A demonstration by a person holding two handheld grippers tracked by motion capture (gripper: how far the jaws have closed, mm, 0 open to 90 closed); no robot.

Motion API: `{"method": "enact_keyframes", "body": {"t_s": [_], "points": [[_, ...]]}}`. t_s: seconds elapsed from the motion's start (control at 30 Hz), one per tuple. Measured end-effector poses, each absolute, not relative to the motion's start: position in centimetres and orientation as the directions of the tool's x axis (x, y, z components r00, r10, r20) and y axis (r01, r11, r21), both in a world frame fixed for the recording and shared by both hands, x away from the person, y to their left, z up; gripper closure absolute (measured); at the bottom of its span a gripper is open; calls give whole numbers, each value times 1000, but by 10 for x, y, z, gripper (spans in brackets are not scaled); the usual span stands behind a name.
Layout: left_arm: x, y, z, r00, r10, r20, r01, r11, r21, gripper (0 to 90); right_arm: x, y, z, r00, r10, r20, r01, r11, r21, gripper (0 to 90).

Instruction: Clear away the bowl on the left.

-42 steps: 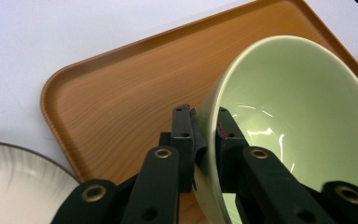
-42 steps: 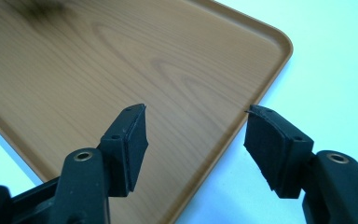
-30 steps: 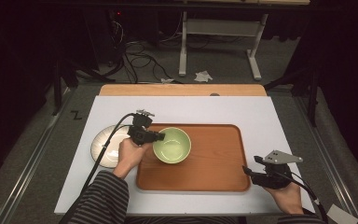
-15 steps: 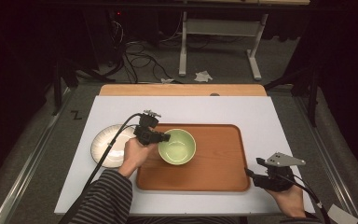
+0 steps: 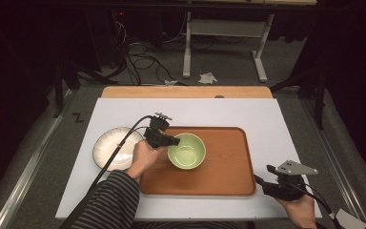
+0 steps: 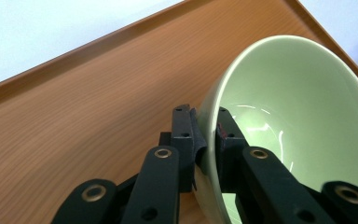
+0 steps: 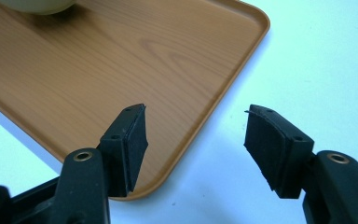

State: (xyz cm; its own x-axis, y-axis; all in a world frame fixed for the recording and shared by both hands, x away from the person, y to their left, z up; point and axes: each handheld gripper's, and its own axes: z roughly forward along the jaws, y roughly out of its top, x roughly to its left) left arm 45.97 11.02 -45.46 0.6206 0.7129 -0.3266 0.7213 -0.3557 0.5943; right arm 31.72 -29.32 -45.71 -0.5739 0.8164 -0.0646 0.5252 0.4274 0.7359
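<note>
The left gripper (image 6: 204,140) is clamped on the rim of the green bowl (image 5: 187,151), one pad inside and one outside the wall, with the bowl over the left half of the wooden tray (image 5: 224,179). In the left gripper view the bowl is tilted and cut off at the right and bottom edges, so whether its foot touches the tray cannot be told. The right gripper (image 7: 193,144) hovers with its jaws apart and nothing between them, over the tray's near right corner and the white table (image 5: 276,124). The white plate (image 5: 109,145) left of the tray is partly hidden by the left hand (image 5: 145,155) and cable.
</note>
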Motion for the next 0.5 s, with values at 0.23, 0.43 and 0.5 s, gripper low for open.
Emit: {"method": "enact_keyframes", "body": {"t_s": [0.23, 0.43, 0.5], "points": [[463, 102, -458, 626, 708, -327, 721, -366, 588, 818, 313, -296, -458, -567, 822, -62, 536, 425, 729, 400], [465, 98, -461, 629, 707, -324, 721, -373, 584, 818, 310, -294, -460, -577, 815, -58, 541, 435, 720, 395], [466, 97, -462, 627, 708, -323, 722, -374, 582, 818, 309, -293, -460, -577, 813, -73, 535, 444, 719, 396]]}}
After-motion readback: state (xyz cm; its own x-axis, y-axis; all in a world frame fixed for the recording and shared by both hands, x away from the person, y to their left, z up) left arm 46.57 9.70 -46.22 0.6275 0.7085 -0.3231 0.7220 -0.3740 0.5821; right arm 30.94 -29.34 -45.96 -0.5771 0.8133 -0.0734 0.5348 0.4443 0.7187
